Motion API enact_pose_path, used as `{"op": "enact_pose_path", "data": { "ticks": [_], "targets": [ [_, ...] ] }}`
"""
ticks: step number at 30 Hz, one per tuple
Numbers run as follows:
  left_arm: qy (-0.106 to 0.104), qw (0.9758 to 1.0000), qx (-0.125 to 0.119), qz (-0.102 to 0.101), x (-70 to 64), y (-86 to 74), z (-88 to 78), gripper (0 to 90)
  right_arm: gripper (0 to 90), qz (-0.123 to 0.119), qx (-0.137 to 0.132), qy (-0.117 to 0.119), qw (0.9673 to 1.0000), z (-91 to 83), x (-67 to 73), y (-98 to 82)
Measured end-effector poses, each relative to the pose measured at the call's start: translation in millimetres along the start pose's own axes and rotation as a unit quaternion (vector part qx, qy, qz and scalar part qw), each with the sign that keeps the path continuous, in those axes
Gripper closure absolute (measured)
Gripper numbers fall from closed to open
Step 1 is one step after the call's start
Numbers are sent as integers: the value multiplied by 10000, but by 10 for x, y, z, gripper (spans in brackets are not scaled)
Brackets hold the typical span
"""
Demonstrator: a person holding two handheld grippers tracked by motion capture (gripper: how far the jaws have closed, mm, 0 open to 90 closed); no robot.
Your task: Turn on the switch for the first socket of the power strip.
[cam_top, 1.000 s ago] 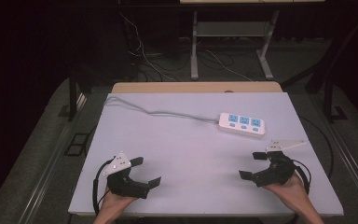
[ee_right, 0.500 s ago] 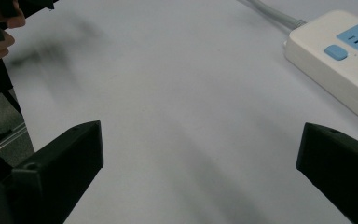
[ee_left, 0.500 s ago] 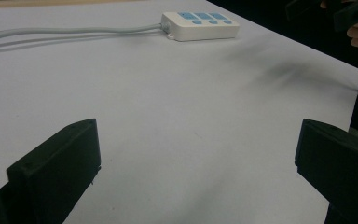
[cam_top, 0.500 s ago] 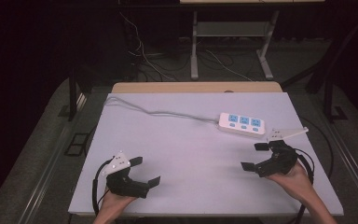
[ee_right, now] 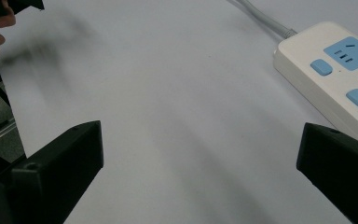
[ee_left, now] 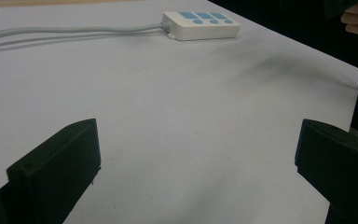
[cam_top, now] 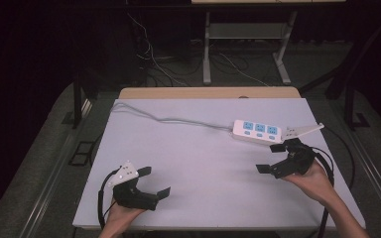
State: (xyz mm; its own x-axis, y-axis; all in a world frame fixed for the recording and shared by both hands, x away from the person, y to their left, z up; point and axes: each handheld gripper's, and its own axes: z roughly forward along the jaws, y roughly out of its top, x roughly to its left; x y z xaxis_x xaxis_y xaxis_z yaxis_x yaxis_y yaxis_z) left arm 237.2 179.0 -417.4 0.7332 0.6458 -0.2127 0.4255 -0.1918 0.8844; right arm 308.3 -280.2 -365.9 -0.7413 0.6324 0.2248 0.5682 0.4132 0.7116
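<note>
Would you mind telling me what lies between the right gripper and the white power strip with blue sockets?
Nothing: in the high view, only a short stretch of bare white table separates the right gripper from the white power strip.

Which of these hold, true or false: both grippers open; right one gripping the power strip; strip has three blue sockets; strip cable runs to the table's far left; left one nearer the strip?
1. Both are open. True: the left hand-held gripper and right hand-held gripper have jaws apart.
2. Right grips the power strip. False: it hovers beside it, holding nothing.
3. Three blue sockets. True.
4. The cable runs to the table's far left. True.
5. Left is nearer. False: right is.
</note>
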Motion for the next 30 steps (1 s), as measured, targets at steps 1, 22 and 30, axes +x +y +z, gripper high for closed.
{"op": "enact_pose_path", "data": {
  "ticks": [1, 22, 30],
  "targets": [
    [2, 10000, 6, 4, 1, 0, 0, 0, 2, -37, 34, 2, 10000, 7, -5, 30],
    [20, 10000, 18, -9, 5, -5, -1, 0, 2, -135, 227, -57, 9996, 68, -139, 320],
    [15, 10000, 23, -10, 5, -6, -1, 0, 2, -49, 280, -94, 9996, 125, -267, 392]
  ]
}}
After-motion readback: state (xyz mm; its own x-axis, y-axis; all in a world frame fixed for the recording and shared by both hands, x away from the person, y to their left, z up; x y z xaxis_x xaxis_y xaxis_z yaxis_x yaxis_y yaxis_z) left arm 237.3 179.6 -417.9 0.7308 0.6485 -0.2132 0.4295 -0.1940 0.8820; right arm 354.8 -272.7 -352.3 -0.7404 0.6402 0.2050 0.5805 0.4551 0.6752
